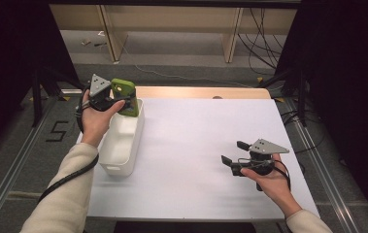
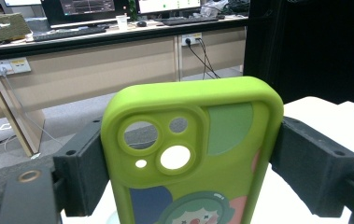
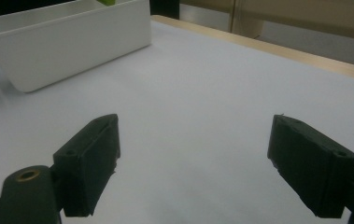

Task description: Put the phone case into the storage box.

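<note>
A green phone case (image 1: 125, 96) is being gripped by the left tool (image 1: 115, 100), with the two black jaws pressed against its long sides. In the left gripper view the phone case (image 2: 198, 154) is being held upright between the jaws, camera cutouts toward the top and a cartoon print lower down. The case is being kept just above the far end of a white bin (image 1: 121, 145), which is lying directly below the left tool on the white worktop (image 1: 196, 145). The right tool (image 1: 234, 152) is being held released, jaws wide apart, low over bare worktop (image 3: 202, 93); the bin (image 3: 67, 46) is standing well ahead of it.
</note>
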Demonstrator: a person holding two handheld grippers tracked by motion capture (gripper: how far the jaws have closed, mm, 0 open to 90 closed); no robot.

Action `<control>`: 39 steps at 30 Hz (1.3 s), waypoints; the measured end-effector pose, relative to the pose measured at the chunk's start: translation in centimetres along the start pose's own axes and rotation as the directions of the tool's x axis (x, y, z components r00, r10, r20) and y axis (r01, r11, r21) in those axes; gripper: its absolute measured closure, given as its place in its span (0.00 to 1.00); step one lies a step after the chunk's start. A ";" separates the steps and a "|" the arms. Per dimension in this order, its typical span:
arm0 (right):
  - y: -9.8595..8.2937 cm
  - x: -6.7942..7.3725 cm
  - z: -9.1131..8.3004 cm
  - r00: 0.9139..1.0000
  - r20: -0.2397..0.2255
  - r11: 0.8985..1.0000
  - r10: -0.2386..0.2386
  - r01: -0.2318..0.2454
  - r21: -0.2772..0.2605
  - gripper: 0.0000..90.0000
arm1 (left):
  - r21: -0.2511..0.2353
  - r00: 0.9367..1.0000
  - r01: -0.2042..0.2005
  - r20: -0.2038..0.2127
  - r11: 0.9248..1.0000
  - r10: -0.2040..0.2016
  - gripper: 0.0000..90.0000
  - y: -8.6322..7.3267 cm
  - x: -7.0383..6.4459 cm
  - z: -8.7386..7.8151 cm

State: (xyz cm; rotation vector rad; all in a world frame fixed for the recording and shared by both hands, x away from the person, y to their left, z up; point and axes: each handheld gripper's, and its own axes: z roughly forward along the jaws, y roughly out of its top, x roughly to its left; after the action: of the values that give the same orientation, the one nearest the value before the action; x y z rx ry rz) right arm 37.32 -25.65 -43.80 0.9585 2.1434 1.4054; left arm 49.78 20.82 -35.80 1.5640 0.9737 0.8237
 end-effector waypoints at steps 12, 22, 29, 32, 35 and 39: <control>0.0 0.0 0.0 1.000 -0.001 1.000 -0.001 0.001 0.002 0.20 | -0.001 1.000 0.003 -0.009 1.000 -0.003 0.19 0.1 0.4 0.4; -0.1 0.0 0.1 1.000 -0.003 1.000 0.001 -0.001 -0.001 0.20 | 0.001 1.000 0.009 -0.012 1.000 -0.009 0.19 0.1 0.7 0.8; -0.1 0.0 0.1 1.000 -0.004 1.000 0.003 -0.003 -0.002 0.20 | 0.005 1.000 0.012 -0.015 1.000 -0.012 0.19 0.0 0.9 1.2; -0.1 0.0 0.1 1.000 -0.004 1.000 0.004 -0.004 0.002 0.20 | 0.003 1.000 0.012 -0.015 1.000 -0.012 0.19 0.0 1.0 1.3; -0.2 0.0 0.1 1.000 -0.006 1.000 0.005 -0.005 0.004 0.20 | 0.003 1.000 0.012 -0.013 1.000 -0.012 0.19 0.1 1.0 1.6; -0.2 0.0 0.2 1.000 -0.007 1.000 0.005 -0.005 0.004 0.20 | 0.007 1.000 0.012 -0.011 1.000 -0.012 0.19 0.0 1.0 1.9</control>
State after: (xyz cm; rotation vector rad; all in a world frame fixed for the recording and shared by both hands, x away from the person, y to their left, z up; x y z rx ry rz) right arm 37.37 -25.61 -44.01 0.9628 2.1509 1.4096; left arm 51.90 20.90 -36.17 1.5596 0.9940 0.8222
